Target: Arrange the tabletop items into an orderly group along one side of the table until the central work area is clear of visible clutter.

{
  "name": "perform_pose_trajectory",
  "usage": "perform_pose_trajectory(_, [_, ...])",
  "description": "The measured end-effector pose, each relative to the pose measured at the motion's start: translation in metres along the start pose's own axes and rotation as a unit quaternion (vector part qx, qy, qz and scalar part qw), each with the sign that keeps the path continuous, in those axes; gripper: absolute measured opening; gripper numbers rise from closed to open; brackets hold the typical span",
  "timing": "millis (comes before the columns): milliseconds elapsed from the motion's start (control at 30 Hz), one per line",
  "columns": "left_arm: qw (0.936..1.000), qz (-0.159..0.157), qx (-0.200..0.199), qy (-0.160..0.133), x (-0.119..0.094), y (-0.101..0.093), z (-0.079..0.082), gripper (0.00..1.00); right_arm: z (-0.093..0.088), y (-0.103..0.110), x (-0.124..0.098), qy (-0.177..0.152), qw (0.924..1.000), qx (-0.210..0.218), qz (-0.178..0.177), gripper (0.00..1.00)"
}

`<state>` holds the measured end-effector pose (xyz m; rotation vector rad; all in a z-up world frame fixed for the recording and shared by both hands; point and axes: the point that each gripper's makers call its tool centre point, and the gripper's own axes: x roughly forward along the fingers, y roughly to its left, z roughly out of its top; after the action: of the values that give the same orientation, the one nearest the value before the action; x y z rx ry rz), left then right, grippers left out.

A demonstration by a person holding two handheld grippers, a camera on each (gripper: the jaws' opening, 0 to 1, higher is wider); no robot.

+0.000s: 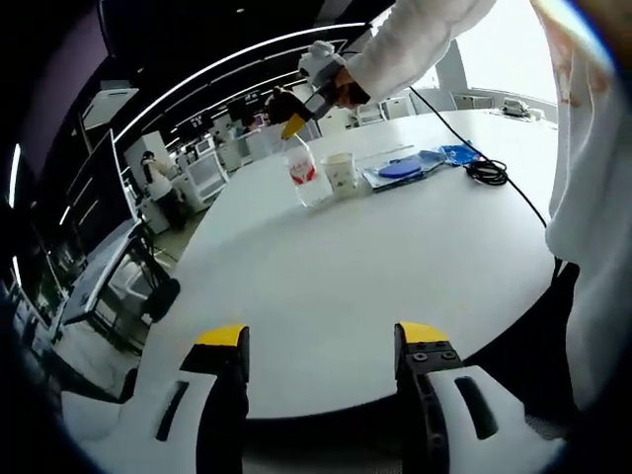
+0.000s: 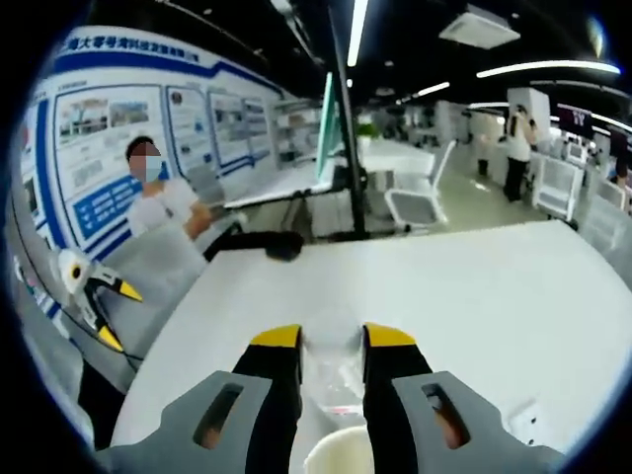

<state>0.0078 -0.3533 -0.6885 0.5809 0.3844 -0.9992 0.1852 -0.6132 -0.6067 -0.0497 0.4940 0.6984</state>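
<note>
Left gripper point(image 1: 321, 341) jaws apart, over the near table point(image 1: 395, 286) edge, holding nothing; right gripper point(image 2: 330, 341) clamped on the top of a clear bottle point(image 1: 304, 170) at the far side; paper cup point(image 1: 340, 173) just beside it, blue items point(image 1: 415, 164) and black cable point(image 1: 486, 173) close by.

Plastic, paper and a smooth white worktop

The worktop point(image 1: 395, 286) is looking smooth, white and faintly glossy; the bottle point(image 1: 302, 171) is showing clear, shiny plastic with a red label; the cup point(image 1: 340, 173) is looking like matt paper; the left hand-held gripper point(image 1: 321, 338) is showing matt grey plastic with yellow tips.
</note>
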Motion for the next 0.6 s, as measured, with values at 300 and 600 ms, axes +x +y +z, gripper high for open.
perform_pose_trajectory(300, [1.0000, -0.001, 0.005, 0.001, 0.000, 0.000, -0.001, 0.60, -0.006, 0.000, -0.003, -0.018, 0.9991, 0.036, -0.016, 0.22])
perform_pose_trajectory(600, [0.9999, 0.002, 0.013, 0.007, 0.000, 0.001, -0.004, 0.62, -0.021, 0.013, -0.009, 0.022, 0.9993, 0.006, -0.030, 0.49])
